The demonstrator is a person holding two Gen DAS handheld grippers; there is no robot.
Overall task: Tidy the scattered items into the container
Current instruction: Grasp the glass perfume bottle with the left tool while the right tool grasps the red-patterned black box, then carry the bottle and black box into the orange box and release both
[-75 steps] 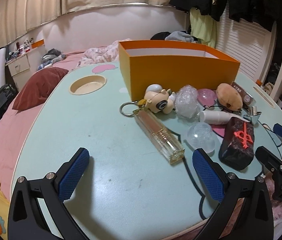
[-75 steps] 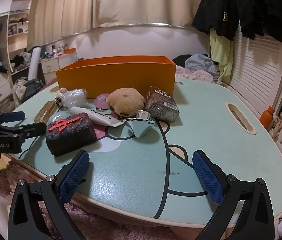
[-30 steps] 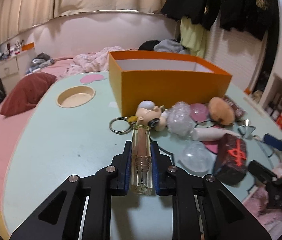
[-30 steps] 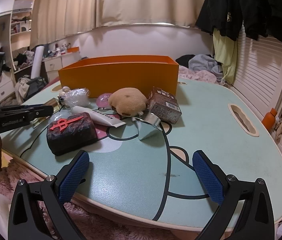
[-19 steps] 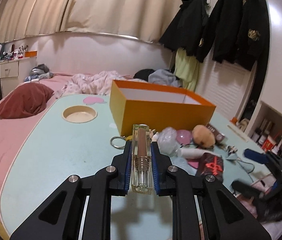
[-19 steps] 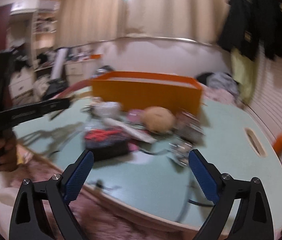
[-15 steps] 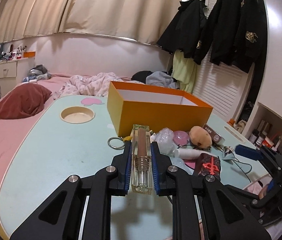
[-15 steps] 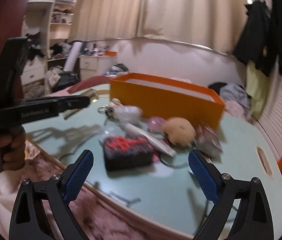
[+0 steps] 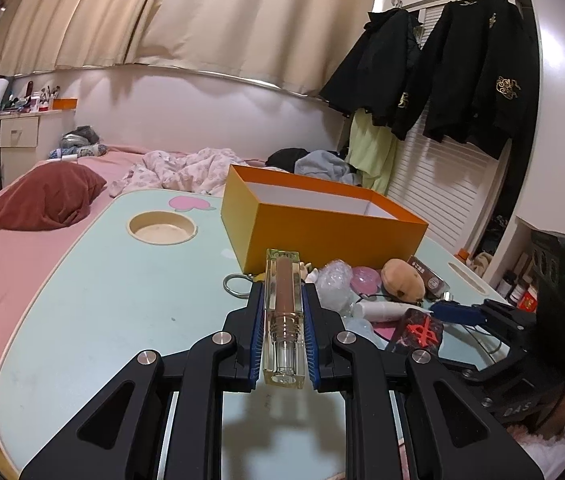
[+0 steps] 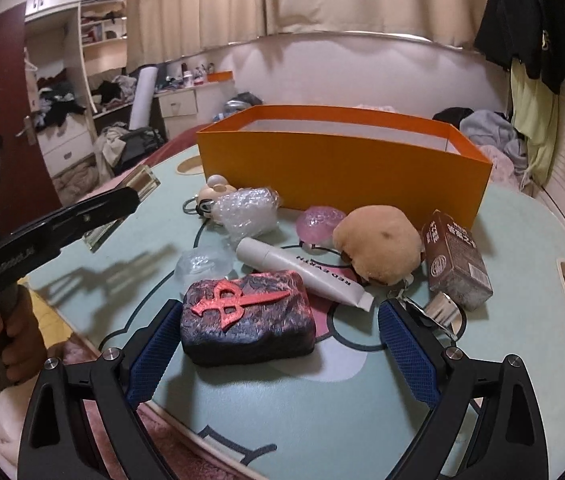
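My left gripper [image 9: 282, 304] is shut on a clear rectangular lip gloss tube [image 9: 282, 312] and holds it above the table, short of the orange box [image 9: 322, 236]. In the right wrist view the left gripper [image 10: 130, 196] is seen from the side. My right gripper [image 10: 282, 332] is open, its pads on either side of a dark block with a red sword emblem [image 10: 248, 316] that lies on the table. The orange box [image 10: 342, 160] stands behind the clutter, open-topped, its inside mostly hidden.
On the mint table [image 10: 522, 320] lie a white tube [image 10: 302, 272], a tan plush [image 10: 378, 244], a brown carton [image 10: 456, 260], a pink ball [image 10: 320, 222], bubble wrap [image 10: 248, 212], a clear ball [image 10: 202, 266], a figure keyring [image 10: 208, 198]. A round cup recess [image 9: 161, 228] sits at the left.
My left gripper closed on the lip gloss tube and lifted it off the table. My right gripper moved left and forward until its pads flank the dark block.
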